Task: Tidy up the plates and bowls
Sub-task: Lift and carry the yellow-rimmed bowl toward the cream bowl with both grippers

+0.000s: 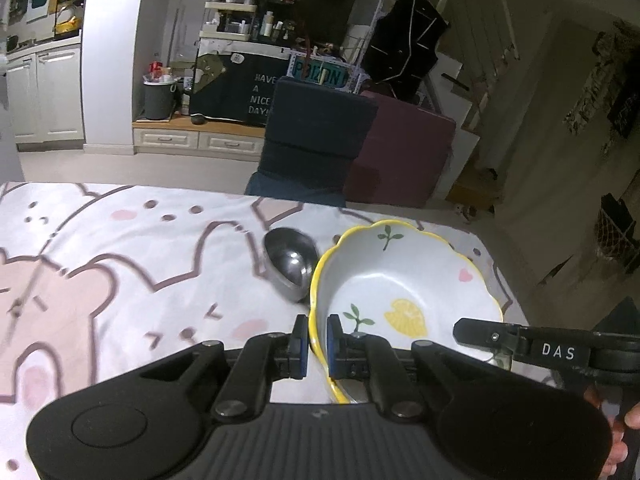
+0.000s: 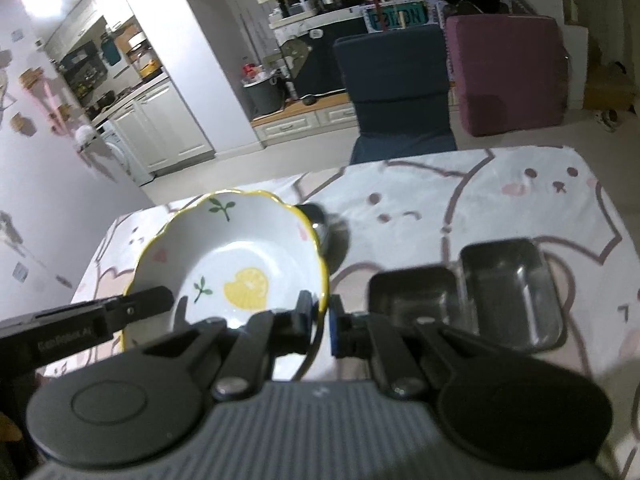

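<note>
I count one white scalloped ceramic bowl with a yellow rim and lemon print (image 1: 404,280), one small round steel bowl (image 1: 290,262) just beyond it, and one two-compartment rectangular steel tray (image 2: 484,296) to its right. My left tool (image 1: 317,344) is clenched on the ceramic bowl's near left rim and my right tool (image 2: 320,326) on its near right rim, so the bowl sits between them. Below is a worktop under a pink bear-print cloth (image 1: 120,264), with a dark blue chair (image 1: 316,140) and kitchen cabinets behind.
</note>
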{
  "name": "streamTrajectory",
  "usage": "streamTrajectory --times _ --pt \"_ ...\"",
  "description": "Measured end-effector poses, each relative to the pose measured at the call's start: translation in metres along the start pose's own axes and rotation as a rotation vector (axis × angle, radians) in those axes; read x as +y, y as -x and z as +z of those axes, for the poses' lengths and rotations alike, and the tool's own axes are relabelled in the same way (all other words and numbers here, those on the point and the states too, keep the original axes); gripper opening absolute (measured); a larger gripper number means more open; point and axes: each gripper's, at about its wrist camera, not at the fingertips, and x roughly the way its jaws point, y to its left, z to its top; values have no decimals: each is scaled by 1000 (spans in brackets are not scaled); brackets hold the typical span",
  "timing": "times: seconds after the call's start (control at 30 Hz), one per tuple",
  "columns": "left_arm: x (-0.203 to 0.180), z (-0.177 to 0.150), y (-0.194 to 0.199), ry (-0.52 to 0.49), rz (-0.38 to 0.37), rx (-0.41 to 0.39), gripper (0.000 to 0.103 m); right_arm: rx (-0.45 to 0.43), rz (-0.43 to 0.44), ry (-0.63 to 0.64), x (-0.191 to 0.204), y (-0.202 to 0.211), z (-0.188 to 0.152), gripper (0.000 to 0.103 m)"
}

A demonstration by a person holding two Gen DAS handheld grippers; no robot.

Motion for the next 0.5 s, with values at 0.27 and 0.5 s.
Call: streamTrajectory --times 0.27,0.5 --pt "39 -41 46 -4 49 6 9 41 60 20 42 3 -48 10" --pt "77 -75 68 41 73 19 9 101 93 49 82 -5 -90 11"
